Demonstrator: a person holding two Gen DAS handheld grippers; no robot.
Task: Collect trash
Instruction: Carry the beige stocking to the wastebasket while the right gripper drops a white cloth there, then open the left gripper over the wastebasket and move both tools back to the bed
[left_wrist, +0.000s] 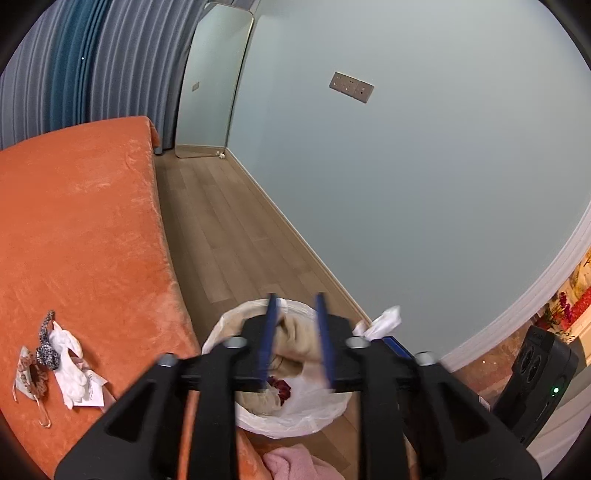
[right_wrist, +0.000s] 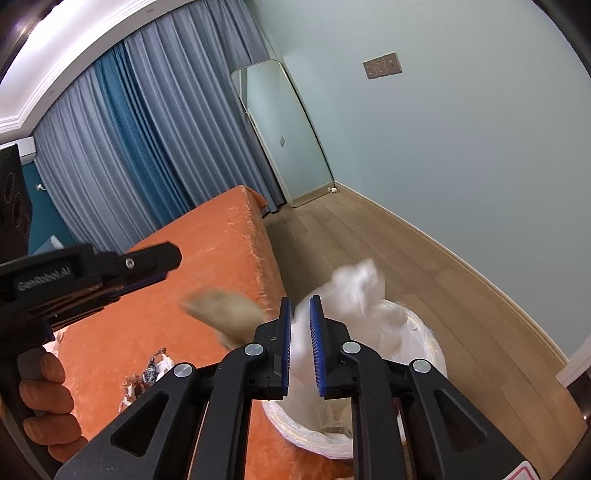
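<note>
A trash bin lined with a white plastic bag (left_wrist: 295, 413) stands on the floor beside the orange bed (left_wrist: 81, 229). In the left wrist view my left gripper (left_wrist: 295, 306) is open above the bin, with a beige crumpled item (left_wrist: 299, 339) blurred below it, over the bin. In the right wrist view my right gripper (right_wrist: 301, 306) is shut on a white crumpled tissue (right_wrist: 354, 291) above the bin (right_wrist: 424, 332). The beige item (right_wrist: 225, 310) shows blurred in mid-air. More trash lies on the bed: white tissues (left_wrist: 70, 362) and a patterned scrap (left_wrist: 46, 347).
Wooden floor (left_wrist: 229, 229) runs between the bed and the pale wall. A tall mirror (left_wrist: 214, 81) leans in the far corner by grey and teal curtains (right_wrist: 129, 147). A pink cloth (left_wrist: 291, 463) lies at the bottom edge.
</note>
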